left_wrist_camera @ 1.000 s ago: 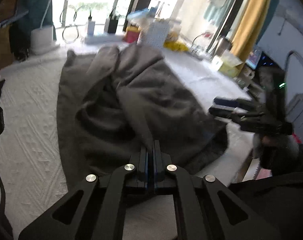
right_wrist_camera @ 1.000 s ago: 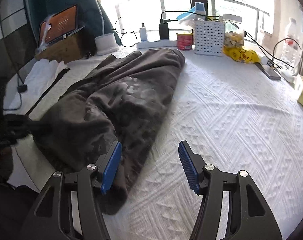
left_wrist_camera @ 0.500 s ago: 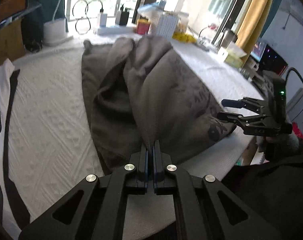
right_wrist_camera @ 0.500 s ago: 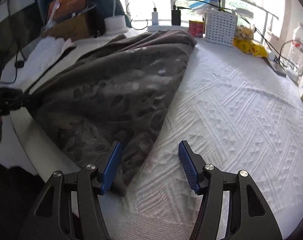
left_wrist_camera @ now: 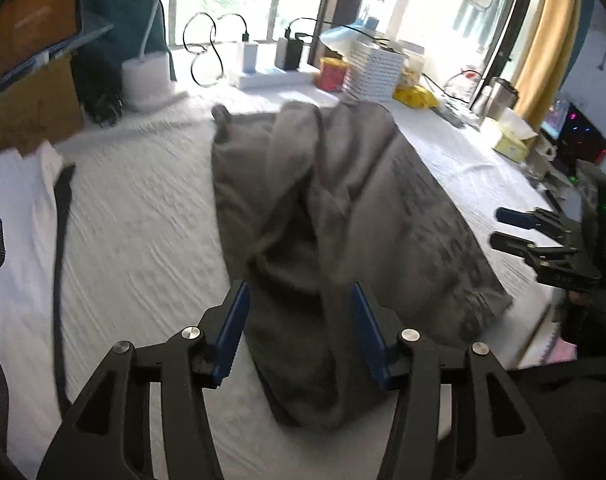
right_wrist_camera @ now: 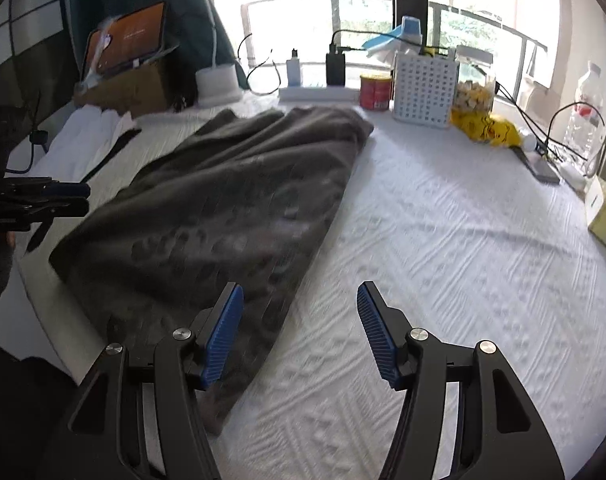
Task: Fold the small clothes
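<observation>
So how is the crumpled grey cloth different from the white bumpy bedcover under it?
The crumpled grey cloth is dark, while the white textured bedcover is bright. The cloth is bunched into deep folds; the bedcover lies nearly flat. The cloth covers only one part, and the bedcover spreads well beyond it. Both are soft fabric, and neither gripper holds them.

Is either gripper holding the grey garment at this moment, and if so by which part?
Nothing is held. The left gripper is open, its fingers either side of the grey garment's near edge without closing on it. The right gripper is open too, over the garment's edge and the white bedcover.
</observation>
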Available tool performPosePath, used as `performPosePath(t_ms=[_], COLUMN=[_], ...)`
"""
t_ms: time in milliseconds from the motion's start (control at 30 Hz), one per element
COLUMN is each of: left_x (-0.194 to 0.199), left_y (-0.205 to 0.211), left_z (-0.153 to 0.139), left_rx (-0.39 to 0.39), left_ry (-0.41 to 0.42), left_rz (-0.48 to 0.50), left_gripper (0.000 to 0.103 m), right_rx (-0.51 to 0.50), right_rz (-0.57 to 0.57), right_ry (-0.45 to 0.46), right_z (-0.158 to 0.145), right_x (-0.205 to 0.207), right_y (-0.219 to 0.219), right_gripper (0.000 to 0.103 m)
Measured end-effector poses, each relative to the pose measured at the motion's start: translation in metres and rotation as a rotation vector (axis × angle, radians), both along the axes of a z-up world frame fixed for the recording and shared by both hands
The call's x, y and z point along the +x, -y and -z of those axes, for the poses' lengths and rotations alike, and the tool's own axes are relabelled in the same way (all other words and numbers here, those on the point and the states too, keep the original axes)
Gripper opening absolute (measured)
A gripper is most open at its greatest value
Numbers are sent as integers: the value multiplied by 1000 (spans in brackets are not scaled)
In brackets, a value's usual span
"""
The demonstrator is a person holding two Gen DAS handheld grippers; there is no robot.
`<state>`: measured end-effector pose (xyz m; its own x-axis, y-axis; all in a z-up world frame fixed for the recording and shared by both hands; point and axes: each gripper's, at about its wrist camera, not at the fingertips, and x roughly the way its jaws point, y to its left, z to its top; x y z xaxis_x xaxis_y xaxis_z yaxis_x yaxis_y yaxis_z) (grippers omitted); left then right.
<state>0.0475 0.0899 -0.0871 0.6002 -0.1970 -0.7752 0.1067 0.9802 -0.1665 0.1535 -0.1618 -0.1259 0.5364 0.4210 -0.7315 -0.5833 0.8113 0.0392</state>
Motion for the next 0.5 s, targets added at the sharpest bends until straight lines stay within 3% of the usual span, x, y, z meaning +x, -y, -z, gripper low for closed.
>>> performPosePath(t_ms=[200, 500], left_x=[44, 106], left_y=[6, 31], left_z=[-8, -8], left_rx=[70, 169], left_ry=[49, 78], left_rz=[-2, 80], left_gripper=[53, 53], right_rx=[25, 34], right_rz=[9, 20], right_ry=[16, 8], right_z=[-7, -4], right_x=[28, 68], right_y=[-2, 0], right_gripper=[63, 63])
